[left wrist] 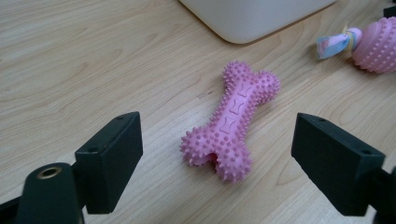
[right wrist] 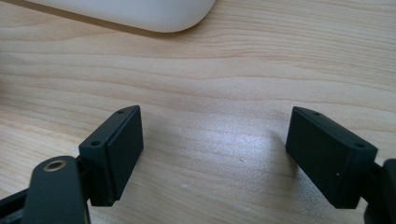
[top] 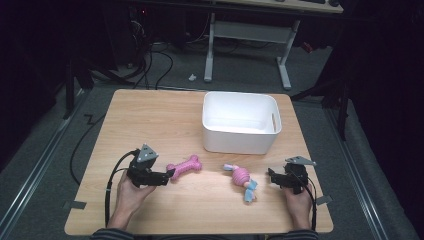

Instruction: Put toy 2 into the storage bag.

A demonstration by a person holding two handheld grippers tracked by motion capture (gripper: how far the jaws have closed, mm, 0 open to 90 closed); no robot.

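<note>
A pink spiky bone toy (top: 185, 165) lies on the wooden table (top: 150, 120), left of centre. My left gripper (top: 169, 175) is open right at the bone's near end. In the left gripper view the bone toy (left wrist: 232, 122) lies on the wood just ahead of the gap between the wide-apart jaws, untouched. A pink ribbed ball toy (top: 240, 177) with a blue cloth tail lies right of centre, and its ball end (left wrist: 377, 45) shows in the left gripper view. My right gripper (top: 272, 176) stands open beside that toy, with bare wood between its jaws (right wrist: 215, 158).
A white plastic bin (top: 240, 122) stands at the table's back right, its wall (left wrist: 252, 18) close beyond the bone and its corner (right wrist: 140, 11) ahead of the right gripper. Desk legs and cables lie on the floor behind the table.
</note>
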